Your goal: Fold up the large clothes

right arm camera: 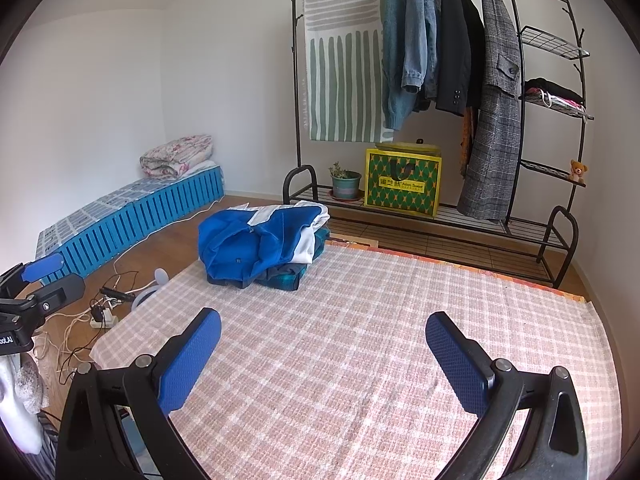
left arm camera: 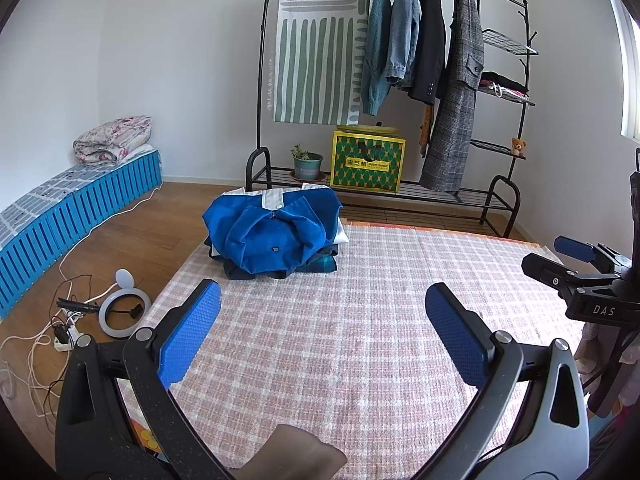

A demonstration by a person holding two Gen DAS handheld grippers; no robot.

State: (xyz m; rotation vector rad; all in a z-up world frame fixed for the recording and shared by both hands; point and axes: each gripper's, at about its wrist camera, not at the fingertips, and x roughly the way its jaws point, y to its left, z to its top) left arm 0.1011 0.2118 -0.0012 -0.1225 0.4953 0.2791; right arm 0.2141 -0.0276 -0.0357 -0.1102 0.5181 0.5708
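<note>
A folded blue and white jacket (left arm camera: 272, 228) lies on top of a stack of folded dark clothes at the far left corner of the pink checked mat (left arm camera: 352, 340). The stack also shows in the right wrist view (right arm camera: 260, 240), on the mat (right arm camera: 360, 360). My left gripper (left arm camera: 322, 316) is open and empty, held above the mat's near part. My right gripper (right arm camera: 323, 344) is open and empty over the mat too. The right gripper also shows at the right edge of the left wrist view (left arm camera: 576, 256). The left gripper shows at the left edge of the right wrist view (right arm camera: 40, 276).
A black clothes rack (left arm camera: 400, 80) with hanging coats, a striped cloth, a green box (left arm camera: 368, 164) and a potted plant stands at the far wall. Blue crates (left arm camera: 80, 208) with a folded quilt line the left wall. A ring light (left arm camera: 124, 312) and cables lie on the wooden floor at the left.
</note>
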